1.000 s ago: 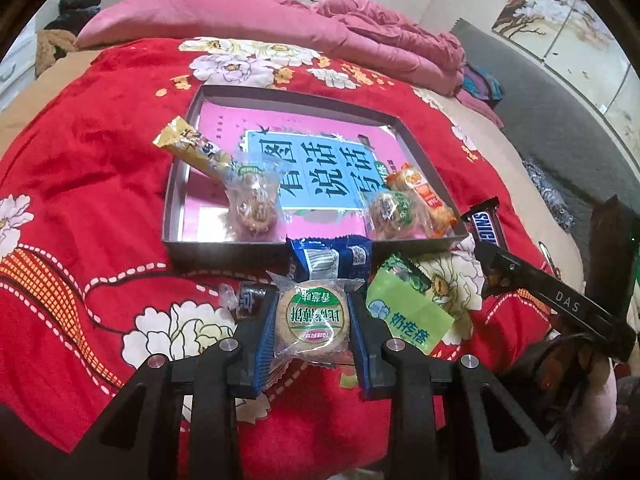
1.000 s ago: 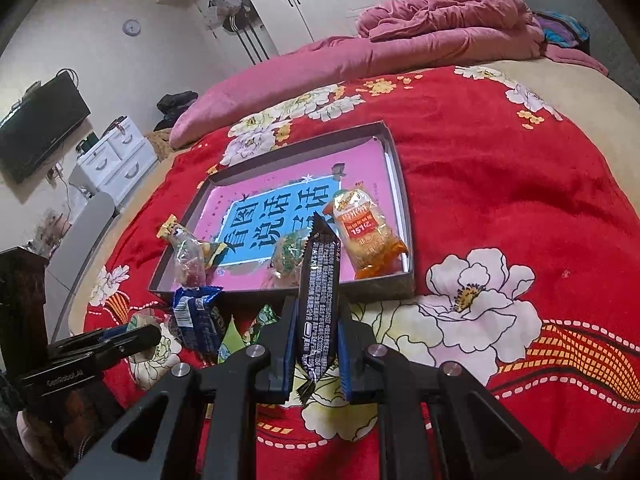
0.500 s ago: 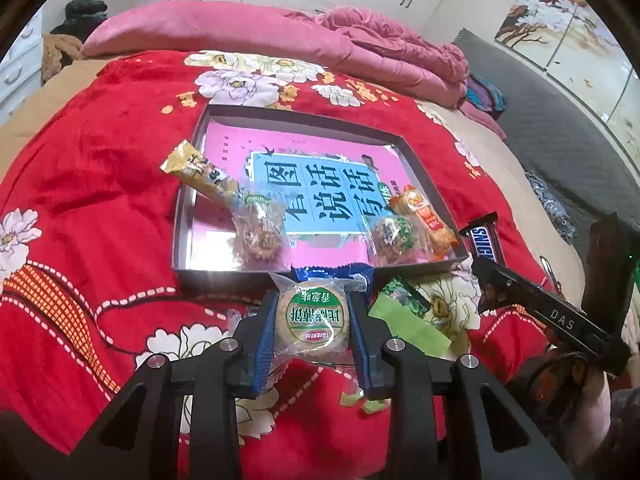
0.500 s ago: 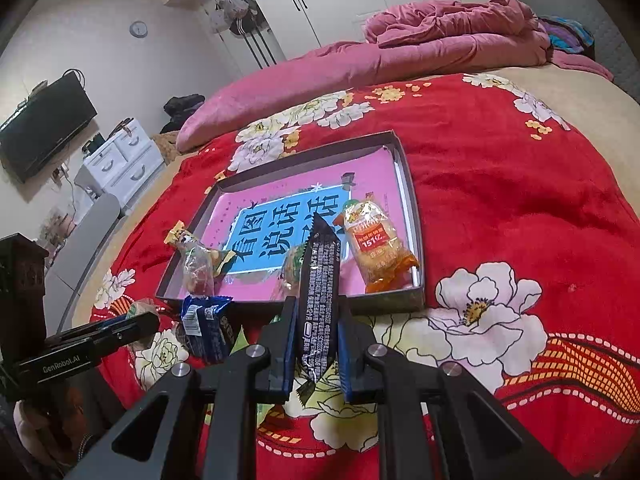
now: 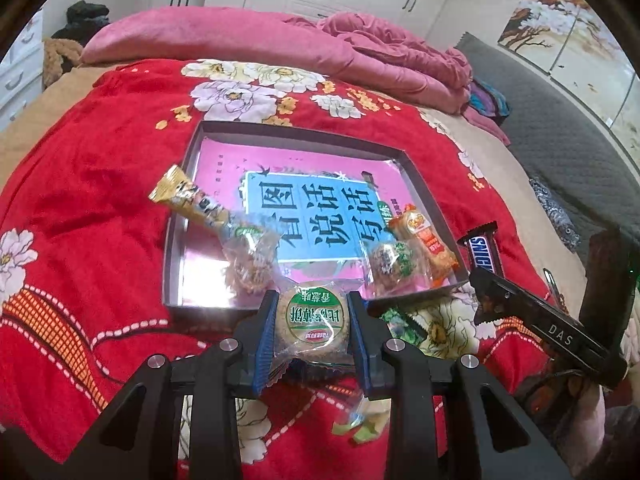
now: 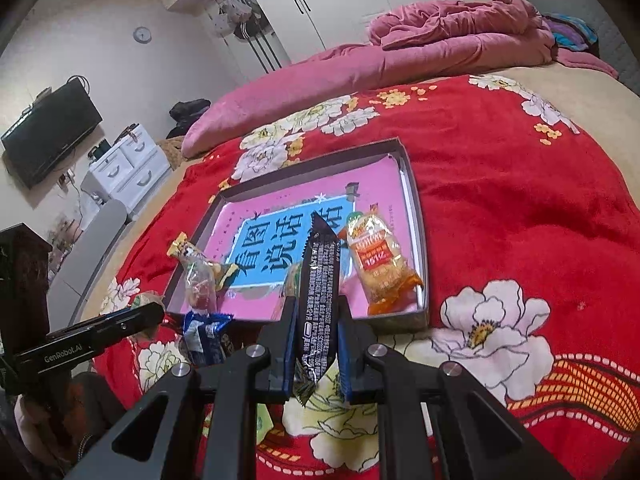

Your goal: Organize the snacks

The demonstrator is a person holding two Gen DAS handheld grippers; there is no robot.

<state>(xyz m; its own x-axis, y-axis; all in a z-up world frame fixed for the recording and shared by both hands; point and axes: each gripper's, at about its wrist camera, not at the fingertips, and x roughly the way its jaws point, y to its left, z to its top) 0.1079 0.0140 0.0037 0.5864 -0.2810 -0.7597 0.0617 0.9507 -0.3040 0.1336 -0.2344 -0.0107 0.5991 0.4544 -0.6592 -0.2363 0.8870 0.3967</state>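
Observation:
A shallow grey box (image 5: pixel 174 256) with a pink and blue printed bottom lies on the red flowered bedspread and holds several wrapped snacks. My left gripper (image 5: pixel 313 322) is shut on a round green-labelled biscuit pack (image 5: pixel 313 318), held just before the box's near wall. My right gripper (image 6: pixel 316 344) is shut on a dark Snickers bar (image 6: pixel 320 300), held upright in front of the box (image 6: pixel 420 240). The bar (image 5: pixel 482 250) and right gripper also show in the left wrist view. An orange cracker pack (image 6: pixel 378 264) lies in the box's right corner.
A blue snack pack (image 6: pixel 206 336) and a green wrapper (image 5: pixel 400 322) lie on the bedspread in front of the box. A yellow wafer stick (image 5: pixel 192 202) leans over the box's left wall. A pink quilt (image 5: pixel 280 44) lies at the bed's far end.
Both grippers have moved forward toward the box with their snacks. The biscuit pack has risen off the bedspread and now sits at the box's near wall.

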